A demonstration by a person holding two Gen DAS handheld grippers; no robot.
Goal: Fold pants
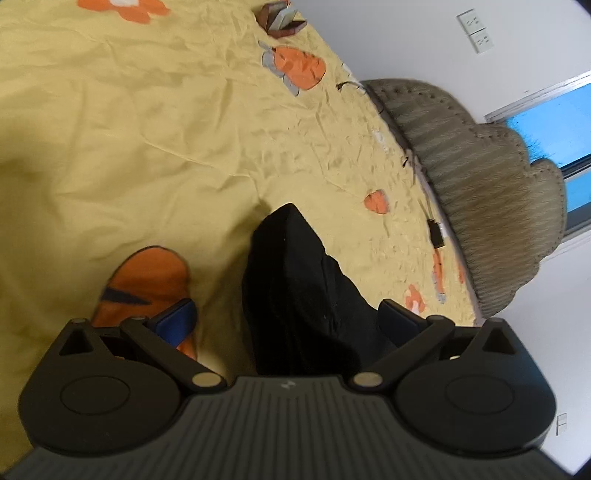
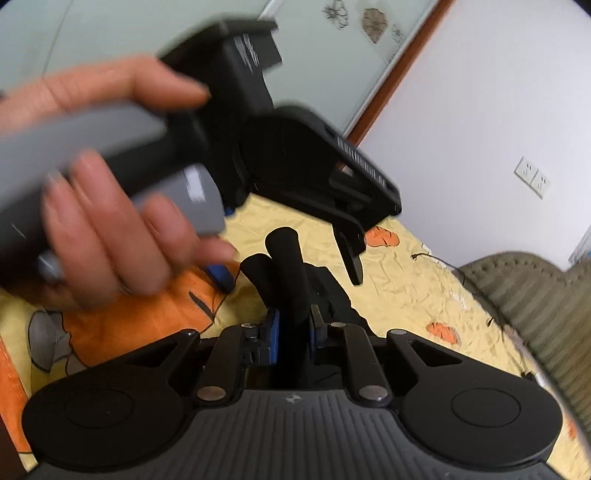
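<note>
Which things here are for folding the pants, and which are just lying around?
For the job:
black pants
right gripper, pinching the pants
left gripper, open around the pants
yellow bedspread to fold on

Just lying around:
small black plug and cable
brown box
padded headboard
wall sockets

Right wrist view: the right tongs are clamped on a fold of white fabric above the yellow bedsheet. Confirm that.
Wrong colour. The right wrist view shows the right tongs clamped on a fold of black fabric, the pants, not white. It is above the yellow bedsheet, as stated.
</note>
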